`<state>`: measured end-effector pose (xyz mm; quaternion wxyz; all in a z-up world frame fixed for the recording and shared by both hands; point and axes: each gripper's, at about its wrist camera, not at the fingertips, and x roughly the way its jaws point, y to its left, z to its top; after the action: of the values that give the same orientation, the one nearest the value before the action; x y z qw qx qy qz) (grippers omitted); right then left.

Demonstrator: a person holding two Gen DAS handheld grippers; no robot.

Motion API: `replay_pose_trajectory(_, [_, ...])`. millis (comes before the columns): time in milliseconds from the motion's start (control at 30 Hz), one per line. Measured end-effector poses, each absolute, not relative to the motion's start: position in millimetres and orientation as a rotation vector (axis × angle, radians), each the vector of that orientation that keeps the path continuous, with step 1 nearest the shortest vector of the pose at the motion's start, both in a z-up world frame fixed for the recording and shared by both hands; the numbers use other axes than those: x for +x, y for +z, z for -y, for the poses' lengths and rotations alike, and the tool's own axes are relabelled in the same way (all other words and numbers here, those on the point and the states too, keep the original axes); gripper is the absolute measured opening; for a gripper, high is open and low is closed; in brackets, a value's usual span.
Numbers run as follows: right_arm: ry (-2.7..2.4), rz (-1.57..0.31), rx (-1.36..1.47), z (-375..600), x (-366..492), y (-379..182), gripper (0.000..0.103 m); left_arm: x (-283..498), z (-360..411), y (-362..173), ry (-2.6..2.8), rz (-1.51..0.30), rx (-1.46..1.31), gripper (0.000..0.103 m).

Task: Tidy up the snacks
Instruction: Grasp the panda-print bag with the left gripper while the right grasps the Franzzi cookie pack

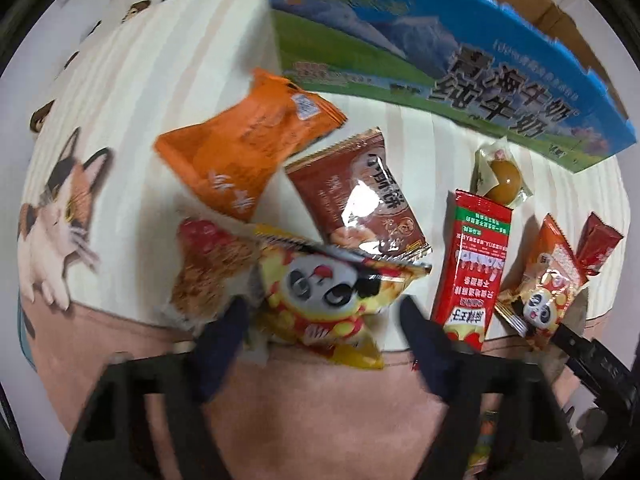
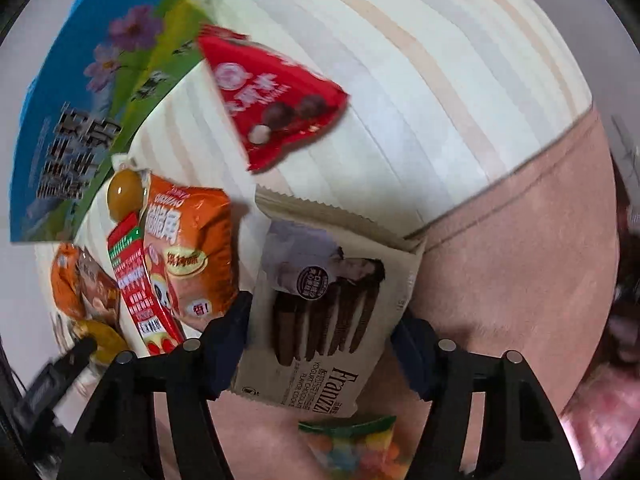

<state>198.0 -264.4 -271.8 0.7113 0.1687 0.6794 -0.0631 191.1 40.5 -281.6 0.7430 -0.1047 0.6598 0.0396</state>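
The left gripper (image 1: 324, 320) points down over a yellow panda bag (image 1: 340, 300) that lies at the near edge of a striped cloth (image 1: 160, 80). The bag sits between its two dark fingers (image 1: 224, 336), but motion blur hides whether the pads press on it, so a grip cannot be told.

The right gripper (image 2: 324, 332) also points down, straddling a beige cookie pack (image 2: 320, 304) printed with chocolate sticks. Both pads sit against the pack's sides, clamped on it. Just below this pack lies a clear bag of coloured sweets (image 2: 356, 448).

Other snacks are spread over the cloth: an orange bag (image 1: 244, 148), a brown packet (image 1: 360, 196) touching the panda bag's top edge, a red stick pack (image 1: 476, 264), a small wrapped egg (image 1: 502, 176) just above it, and a smaller panda bag (image 1: 548, 280) beside a dark red wrapper (image 1: 598, 248). In the right view, a red chocolate-ball bag (image 2: 276, 96) lies apart on the cloth.

A blue and green milk carton box (image 1: 400, 52) stands along the far side of the snacks
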Motion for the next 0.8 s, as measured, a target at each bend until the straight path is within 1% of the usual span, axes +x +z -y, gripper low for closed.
replay_pose_trajectory(133, [-0.094,-1.509,0.302,256,195,-270,0.068,204,-33,-299,0.088,-1.458,-0.202,0.065])
replay_pose_trajectory(200, [-0.074,-1.516,0.272,246,191,-269,0.068,206,-31,-301,0.085,-1.453,-0.203,0.058])
replay_pose_trajectory(233, [-0.064,-1.521,0.261,243,188,-268,0.068,205,-31,-300,0.084,-1.455,-0.207,0.057])
replay_pose_trajectory(267, [-0.046,-1.53,0.254,240,184,-267,0.068,203,-32,-299,0.084,-1.458,-0.212,0.053])
replay_pose_trajectory(300, [-0.03,-1.537,0.256,238,184,-265,0.068,201,-34,-296,0.08,-1.465,-0.228,0.052])
replay_pose_trajectory(500, [0.128,-1.589,0.18,195,164,-258,0.067,153,-37,-299,0.067,-1.556,-0.278,0.052])
replay_pose_trajectory(667, [0.228,-1.655,0.081,153,150,-283,0.067,125,-34,-330,0.068,-1.636,-0.277,0.052])
replay_pose_trajectory(733, [0.236,-1.699,0.05,141,149,-298,0.068,126,-32,-343,0.064,-1.66,-0.27,0.052])
replay_pose_trajectory(800, [0.236,-1.701,0.046,136,147,-301,0.074,127,-31,-347,0.058,-1.66,-0.253,0.053])
